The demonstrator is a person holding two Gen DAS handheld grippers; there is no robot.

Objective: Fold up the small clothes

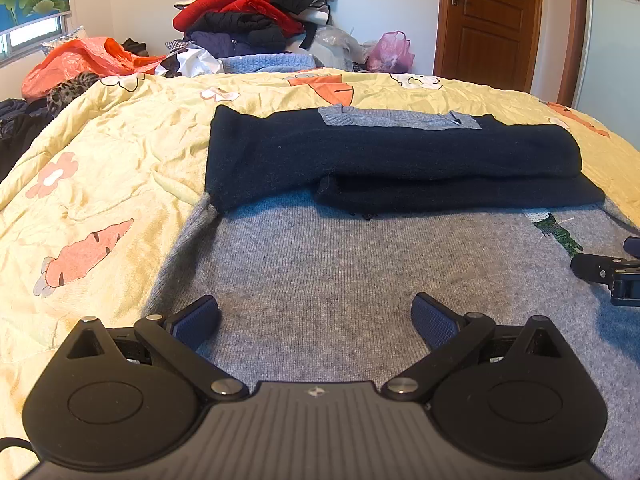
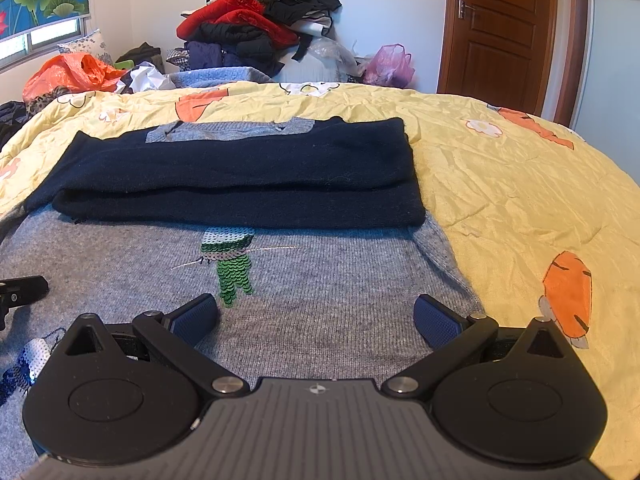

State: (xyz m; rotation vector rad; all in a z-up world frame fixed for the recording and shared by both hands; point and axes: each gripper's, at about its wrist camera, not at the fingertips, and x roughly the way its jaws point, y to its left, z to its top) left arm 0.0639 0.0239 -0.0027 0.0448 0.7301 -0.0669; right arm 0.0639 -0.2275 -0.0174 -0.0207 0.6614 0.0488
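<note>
A small grey knit sweater (image 1: 320, 264) lies flat on the bed, also in the right wrist view (image 2: 328, 272). Its navy sleeves (image 1: 392, 156) are folded across the chest, seen again in the right wrist view (image 2: 240, 176). A green sequin figure (image 2: 232, 264) decorates the front. My left gripper (image 1: 315, 320) is open and empty over the sweater's lower left part. My right gripper (image 2: 316, 318) is open and empty over the lower right part. The right gripper's tip shows at the left wrist view's right edge (image 1: 608, 272).
A yellow quilt with carrot prints (image 1: 112, 184) covers the bed (image 2: 520, 200). A pile of clothes (image 1: 256, 12) and plastic bags (image 1: 390, 52) stand behind the bed. A brown door (image 2: 500, 28) is at the back right.
</note>
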